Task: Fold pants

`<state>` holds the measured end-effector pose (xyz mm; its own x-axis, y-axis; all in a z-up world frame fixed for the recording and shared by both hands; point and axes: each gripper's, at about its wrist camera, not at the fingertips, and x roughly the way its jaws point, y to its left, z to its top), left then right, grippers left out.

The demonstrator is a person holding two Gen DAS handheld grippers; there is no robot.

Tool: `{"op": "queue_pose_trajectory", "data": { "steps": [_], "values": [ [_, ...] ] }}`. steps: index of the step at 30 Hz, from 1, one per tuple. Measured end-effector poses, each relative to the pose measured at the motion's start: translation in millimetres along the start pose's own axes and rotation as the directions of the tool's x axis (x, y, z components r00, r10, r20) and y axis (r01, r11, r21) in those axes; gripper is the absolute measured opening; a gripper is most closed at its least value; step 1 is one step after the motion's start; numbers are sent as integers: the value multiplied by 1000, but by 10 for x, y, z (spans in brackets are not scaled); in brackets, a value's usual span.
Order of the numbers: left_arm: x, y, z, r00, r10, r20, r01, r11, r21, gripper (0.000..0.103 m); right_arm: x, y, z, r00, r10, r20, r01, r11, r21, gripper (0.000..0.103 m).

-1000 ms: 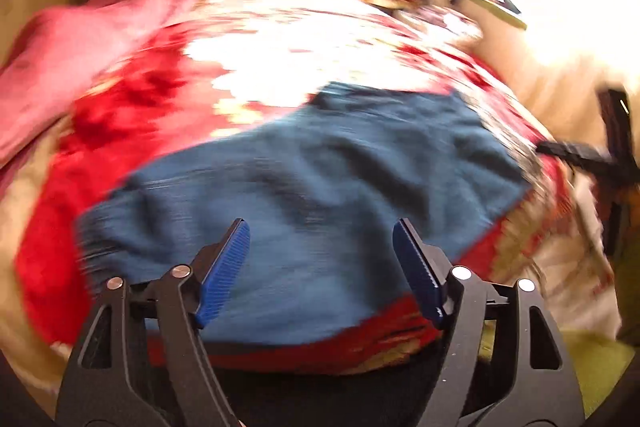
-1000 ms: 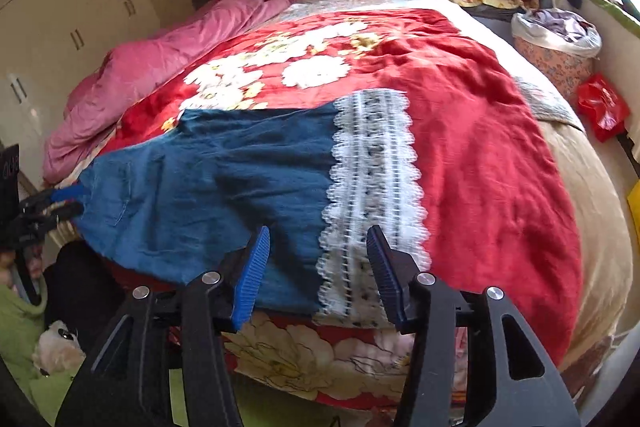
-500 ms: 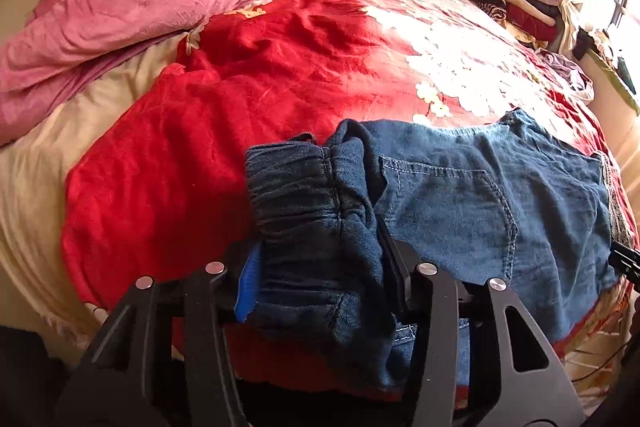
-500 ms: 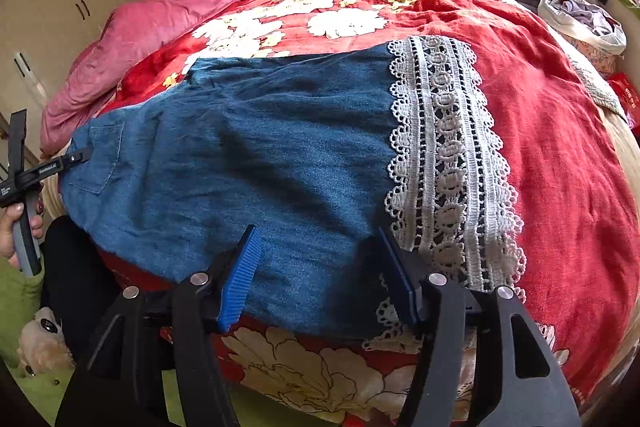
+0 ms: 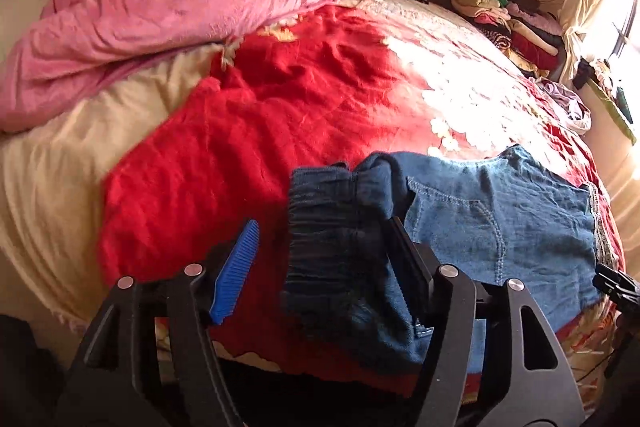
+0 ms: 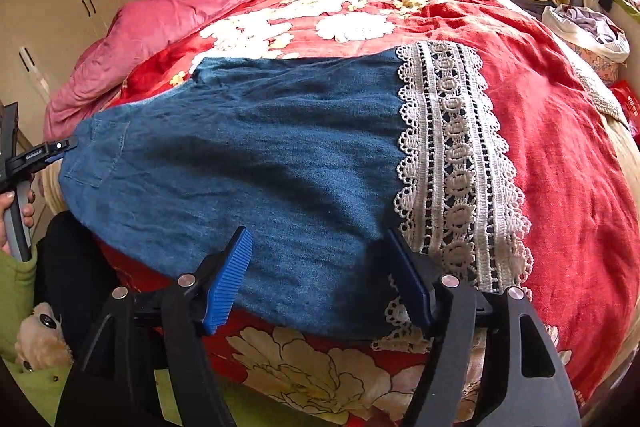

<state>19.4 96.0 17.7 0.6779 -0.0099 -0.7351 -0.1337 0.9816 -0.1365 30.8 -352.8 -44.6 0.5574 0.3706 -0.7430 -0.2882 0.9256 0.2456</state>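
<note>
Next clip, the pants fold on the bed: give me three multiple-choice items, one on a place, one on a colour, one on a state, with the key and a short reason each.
1. Where do the denim pants lie?
A. on the red floral blanket
B. on the pink quilt
C. on the floor

2. What colour is the lace trim at the leg end?
A. black
B. white
C. yellow

3. How does the left gripper stand?
A. shut flat on bare blanket
B. out of view
C. open, the bunched waistband lying against one finger only

Key:
1 A, the denim is spread over the red cover, apart from the quilt.
2 B, the band shows white against the blue.
3 C, a gap shows between the blue pad and the cloth.

The right gripper is open too, over the pants' near edge.
</note>
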Motion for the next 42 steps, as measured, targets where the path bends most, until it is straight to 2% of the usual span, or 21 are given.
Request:
{"op": "queue_pose_trajectory", "data": {
  "steps": [2,5,11,16,23,26,29,33,35,36,37,38,39,42],
  "values": [
    [-166,-70,82,999,-15,42,14,1000,23,65,-114,-52,47,999,18,42,-19,999,28,67],
    [-238,-249,215,996,-51,68,47,997,61,69,-256,-178,174,995,-6,104,0,998,58,67],
    [60,-857,380,985,-172,5,169,972,164,70,-263,-539,518,989,-31,143,7,987,162,67],
    [489,-1356,428,967,-235,-96,251,938,239,70,-104,-850,825,991,-47,126,16,972,234,67],
    [1065,-1833,559,938,-278,-206,329,900,285,70,229,-1196,1103,996,17,86,-43,948,314,67],
    [1281,-1951,628,930,-279,-239,343,893,292,70,374,-1272,1151,997,46,66,-65,943,326,67],
    [1501,-1993,662,926,-269,-265,341,896,284,70,508,-1291,1131,997,73,39,-82,944,319,59],
    [1740,-1945,651,903,-298,-309,373,901,220,70,581,-1249,1051,997,79,26,-83,957,277,51],
    [1734,-1950,634,901,-306,-308,377,903,205,59,564,-1231,1024,995,97,34,-103,959,263,43],
    [1707,-1957,629,891,-330,-311,397,899,185,38,548,-1215,1011,994,102,38,-108,962,252,37],
    [1690,-1953,626,873,-366,-321,429,891,149,14,534,-1186,997,994,104,44,-111,966,233,33],
    [1666,-1958,619,857,-397,-330,454,883,118,7,519,-1154,986,993,110,53,-119,970,213,26],
    [1637,-1965,607,855,-399,-331,455,884,111,6,490,-1125,974,992,106,69,-118,973,199,24],
    [1507,-1997,619,879,-380,-289,435,886,158,4,318,-1045,986,986,98,136,-118,983,144,21]
  ]
}}
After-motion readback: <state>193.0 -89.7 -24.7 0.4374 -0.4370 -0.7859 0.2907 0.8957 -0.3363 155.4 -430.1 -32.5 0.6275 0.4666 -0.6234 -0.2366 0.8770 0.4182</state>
